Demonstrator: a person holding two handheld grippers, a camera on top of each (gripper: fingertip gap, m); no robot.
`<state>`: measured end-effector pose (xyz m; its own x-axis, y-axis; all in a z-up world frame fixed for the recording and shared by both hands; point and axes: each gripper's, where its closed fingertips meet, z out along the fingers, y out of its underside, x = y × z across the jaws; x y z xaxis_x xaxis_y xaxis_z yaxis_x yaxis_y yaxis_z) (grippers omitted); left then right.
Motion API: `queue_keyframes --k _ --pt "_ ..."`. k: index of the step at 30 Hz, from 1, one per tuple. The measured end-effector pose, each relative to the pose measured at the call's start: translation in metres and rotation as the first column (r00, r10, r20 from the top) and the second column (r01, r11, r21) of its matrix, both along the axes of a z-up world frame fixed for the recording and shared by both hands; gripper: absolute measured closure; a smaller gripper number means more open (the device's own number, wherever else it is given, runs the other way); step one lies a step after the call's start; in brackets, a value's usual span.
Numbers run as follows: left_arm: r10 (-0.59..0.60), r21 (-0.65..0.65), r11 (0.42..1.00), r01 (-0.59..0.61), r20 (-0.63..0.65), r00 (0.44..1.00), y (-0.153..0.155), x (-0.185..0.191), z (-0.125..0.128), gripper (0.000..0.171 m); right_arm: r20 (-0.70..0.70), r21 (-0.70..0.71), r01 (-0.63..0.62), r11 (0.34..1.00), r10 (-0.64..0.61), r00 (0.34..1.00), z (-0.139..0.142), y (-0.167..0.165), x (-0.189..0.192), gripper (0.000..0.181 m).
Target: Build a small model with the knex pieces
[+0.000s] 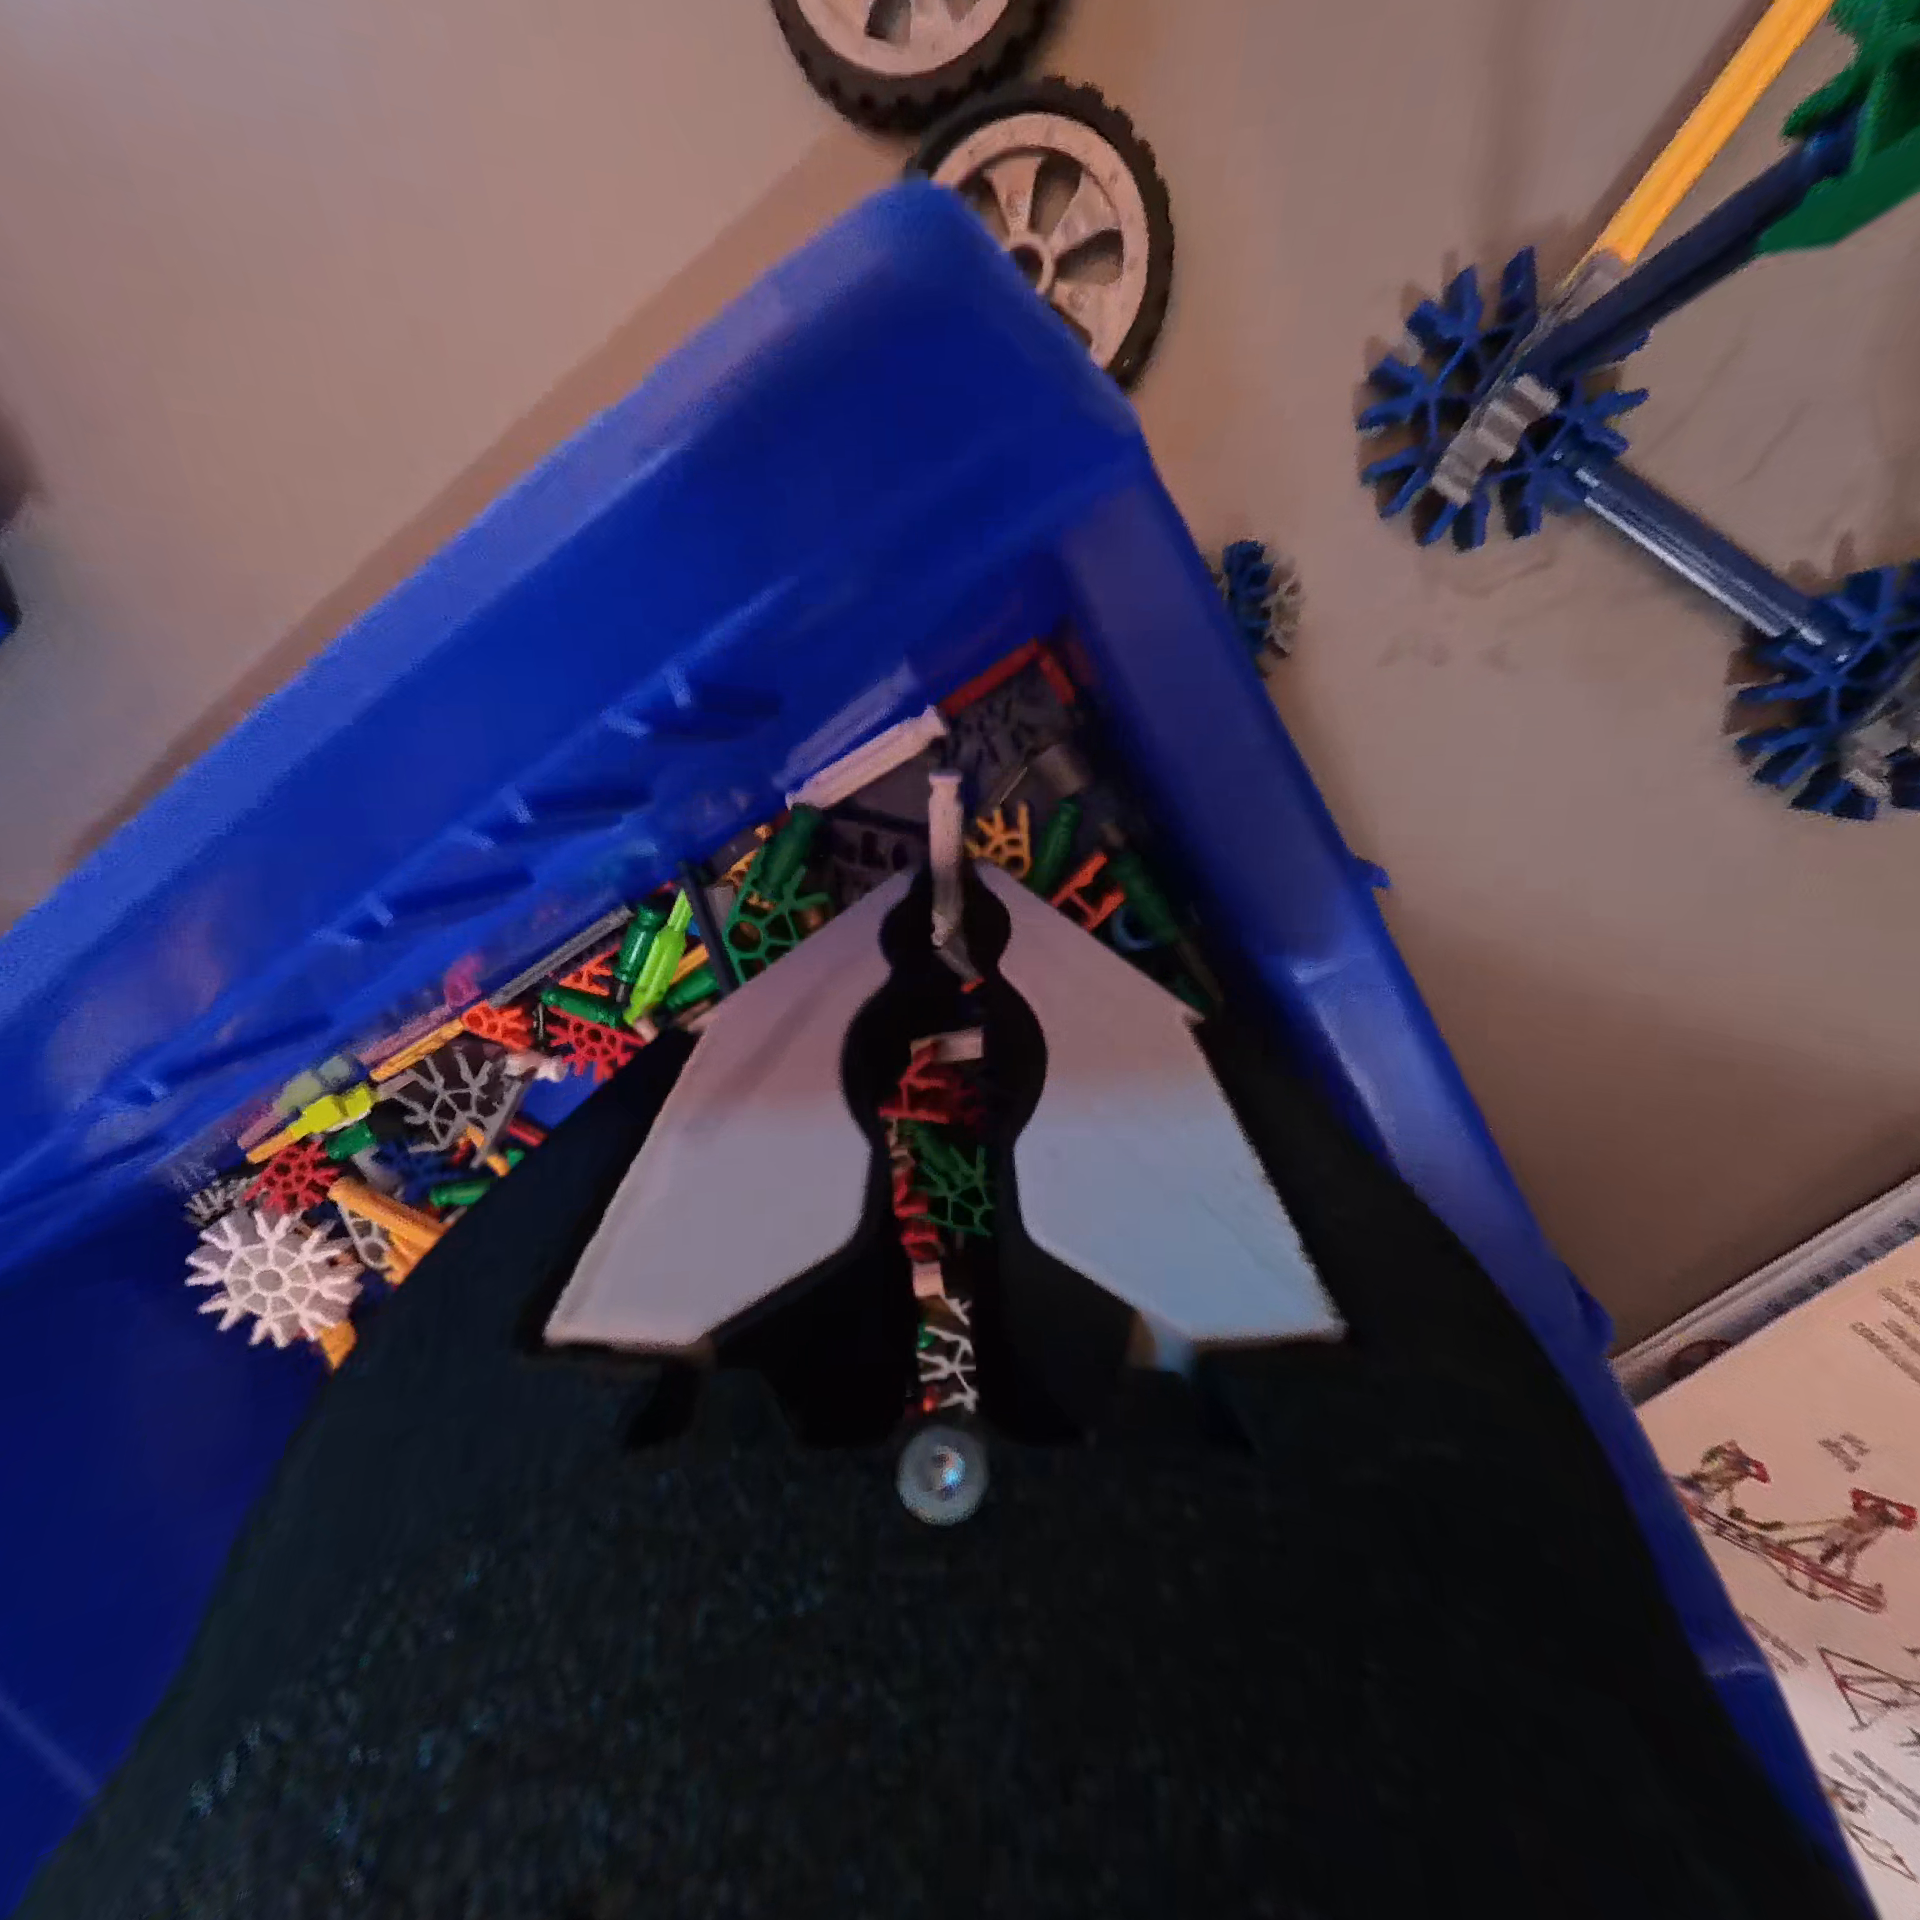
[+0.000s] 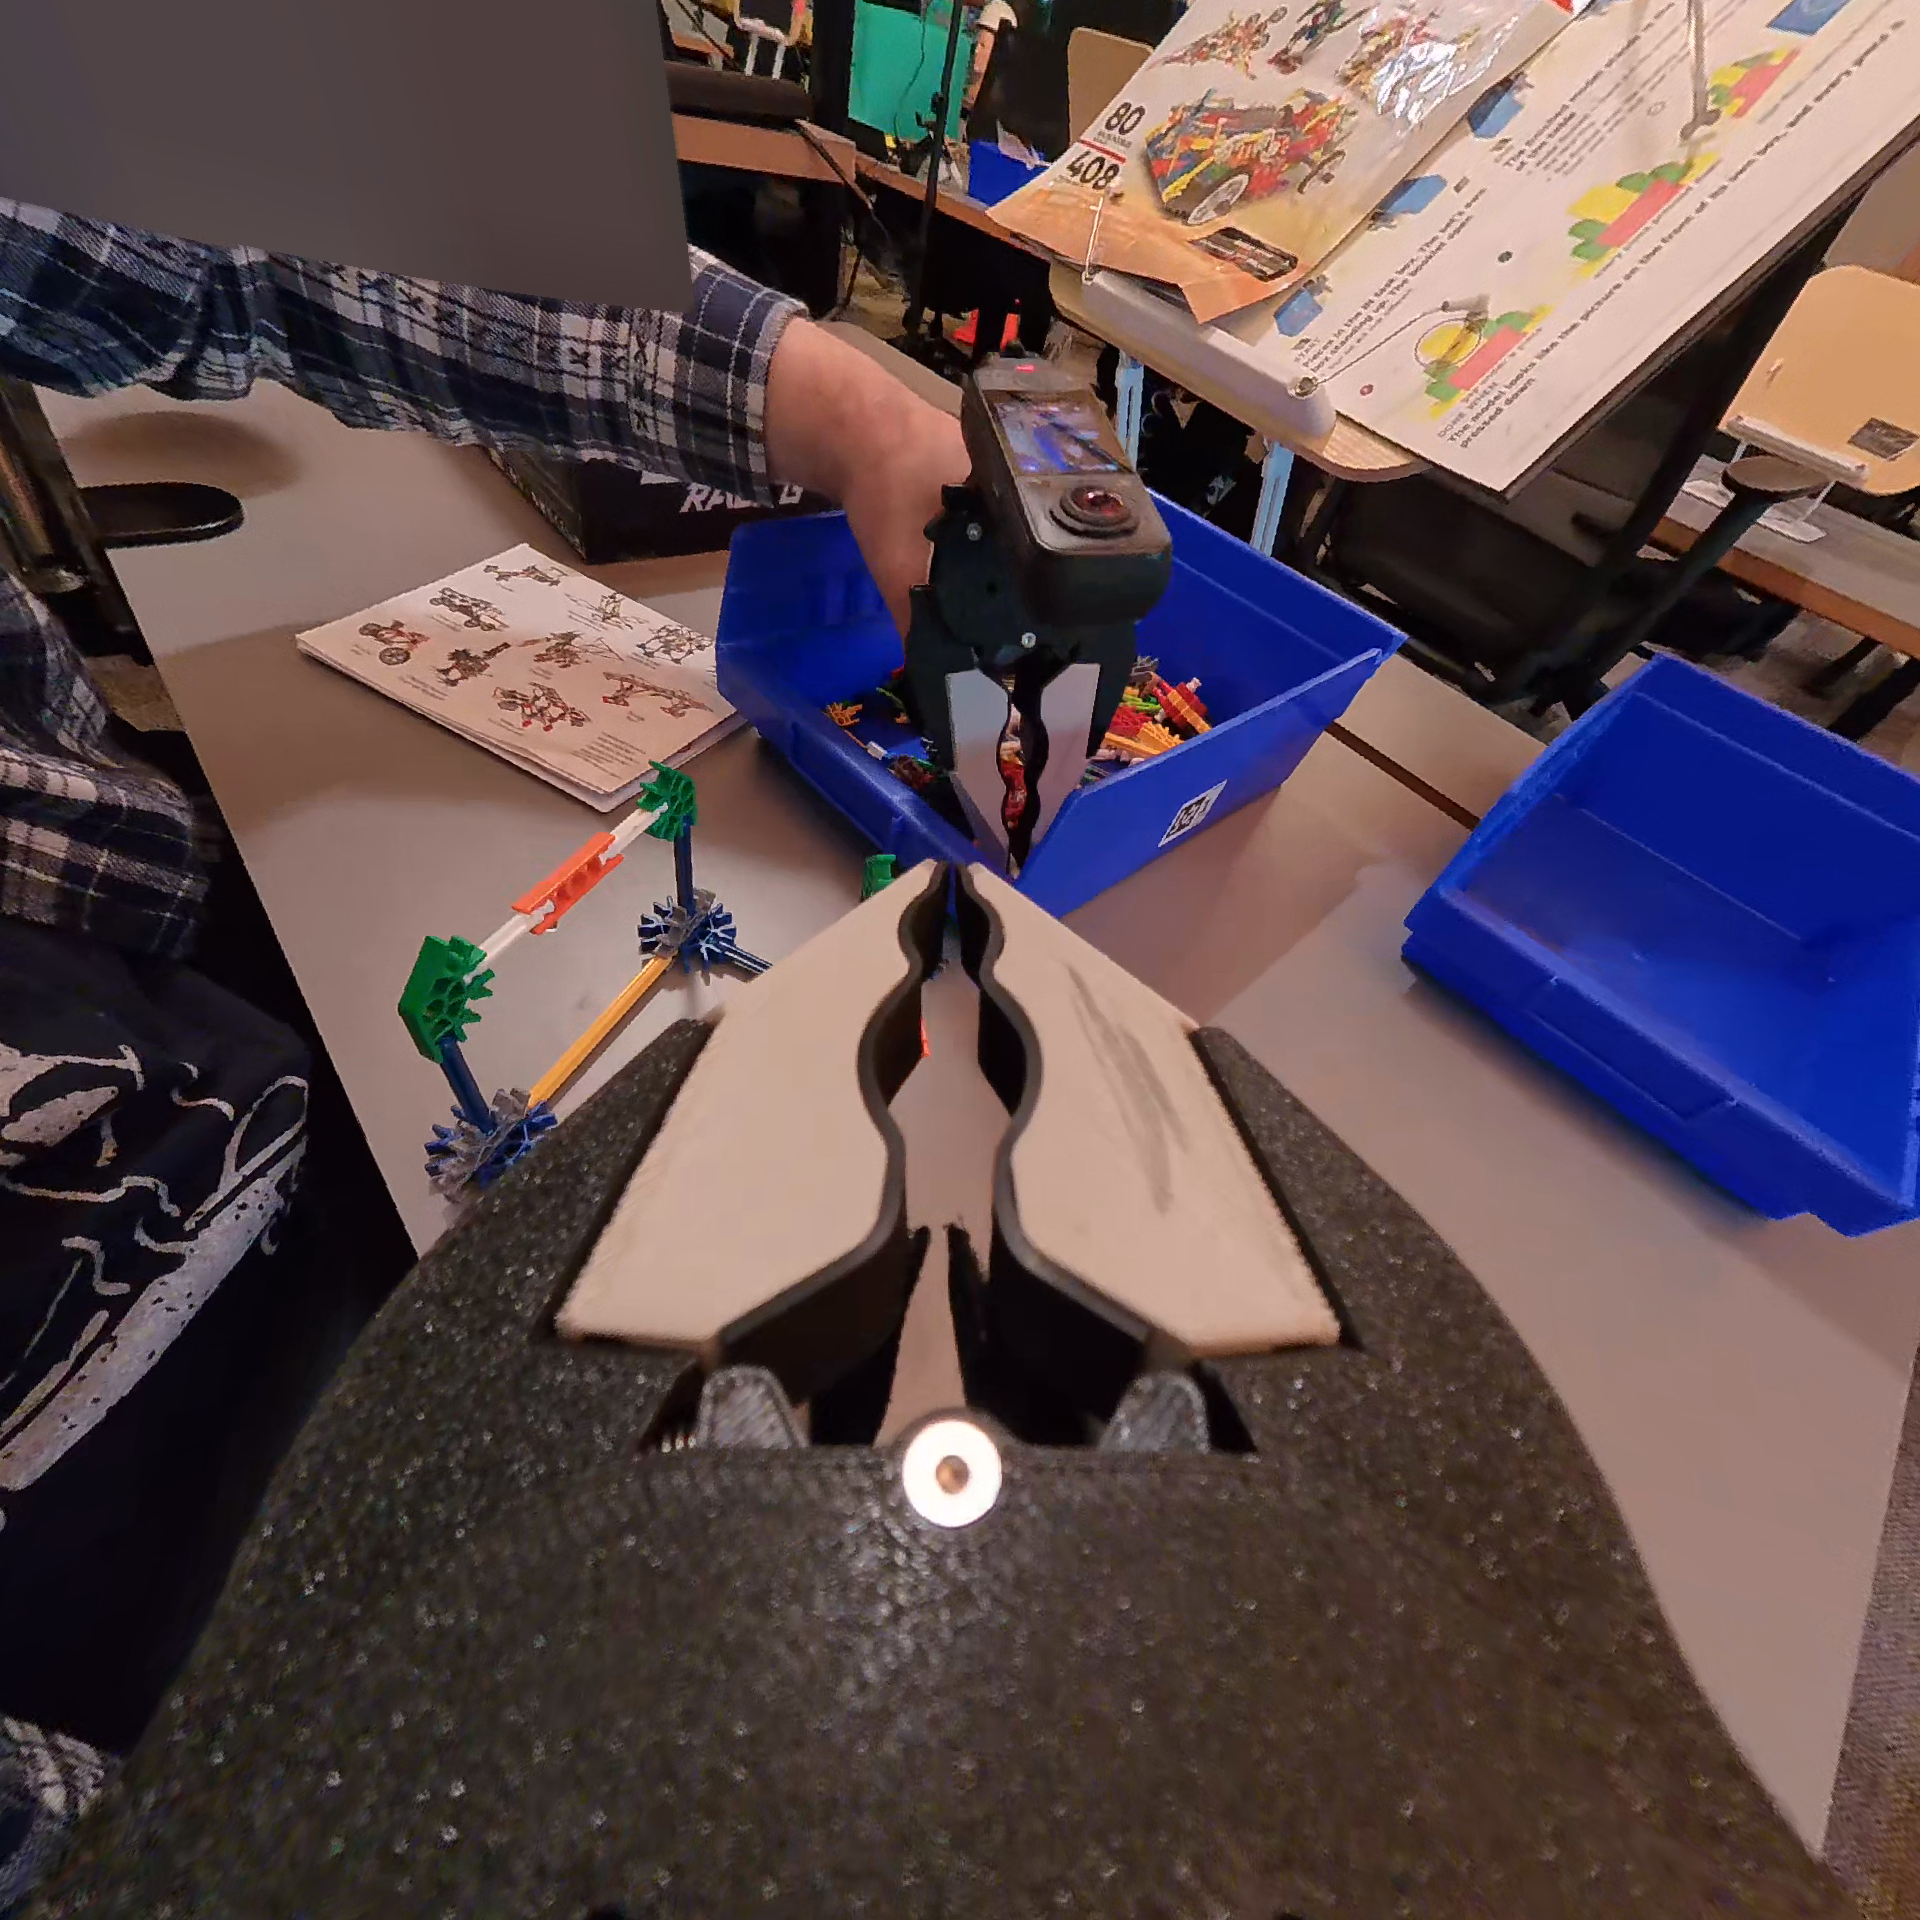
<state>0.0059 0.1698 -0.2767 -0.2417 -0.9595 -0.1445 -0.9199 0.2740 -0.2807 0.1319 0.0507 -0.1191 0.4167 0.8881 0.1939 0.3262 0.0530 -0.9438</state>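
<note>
My left gripper [image 1: 945,899] is down inside a blue bin [image 1: 727,520] full of small coloured construction pieces [image 1: 436,1101]. Its jaws are shut on a short pale grey rod [image 1: 943,821] that sticks out past the tips. In the right wrist view a hand [image 2: 852,436] holds this gripper [image 2: 1013,831] in the same bin [image 2: 1278,665]. My right gripper [image 2: 951,883] is shut, low over the grey table in front of the bin's near corner. A small green piece [image 2: 878,873] lies just left of its tips. I see nothing clearly held in it.
A part-built frame [image 2: 582,935] of rods and green and blue connectors stands to the left; it also shows in the left wrist view [image 1: 1496,416]. Two grey wheels [image 1: 1049,229] lie behind the bin. An empty blue bin [image 2: 1662,935], a booklet [image 2: 520,665] and a tilted board of printed sheets [image 2: 1455,208] are around. The gap from one gripper's tips to the other's is roughly 25 cm.
</note>
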Motion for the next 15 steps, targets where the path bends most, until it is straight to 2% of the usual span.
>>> queue_keyframes --k 4,8,12,15 --pt "0.023 0.060 0.998 -0.027 0.057 0.998 0.004 -0.003 0.012 0.168 -0.003 -0.004 0.004 1.000 -0.004 1.000 -0.002 0.001 0.002 0.180" --pt "0.018 0.183 0.982 -0.049 0.168 0.986 0.001 0.004 0.054 0.168 -0.012 -0.020 0.010 1.000 -0.010 1.000 0.000 0.002 -0.002 0.174" --pt "-0.077 0.323 0.946 -0.002 0.233 0.969 -0.032 0.026 0.105 0.168 0.007 -0.016 0.010 1.000 -0.010 1.000 0.006 -0.001 -0.013 0.168" --pt "-0.150 0.366 0.929 0.054 0.240 0.959 -0.065 0.048 0.125 0.168 0.058 0.005 0.011 1.000 -0.012 0.998 0.008 -0.002 -0.025 0.166"
